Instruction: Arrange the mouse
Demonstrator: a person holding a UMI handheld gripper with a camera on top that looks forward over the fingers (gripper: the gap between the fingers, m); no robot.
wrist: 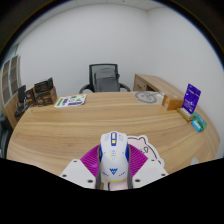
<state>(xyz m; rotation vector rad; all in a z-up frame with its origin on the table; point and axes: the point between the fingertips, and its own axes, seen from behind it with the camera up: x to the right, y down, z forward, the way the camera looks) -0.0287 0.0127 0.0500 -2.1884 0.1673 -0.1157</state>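
Sitting between the gripper's pink pads, the white mouse looks pinched at both flanks near the table's front edge. It seems light, rigid and smooth-shelled, so the flanks suit a firm, level squeeze.

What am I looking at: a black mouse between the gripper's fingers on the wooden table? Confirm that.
Not quite: the gripper view shows a white mouse, not a black one. It does sit between the gripper fingers on the wooden table.

White gripper, two angular fingers, magenta pads with triangular logo
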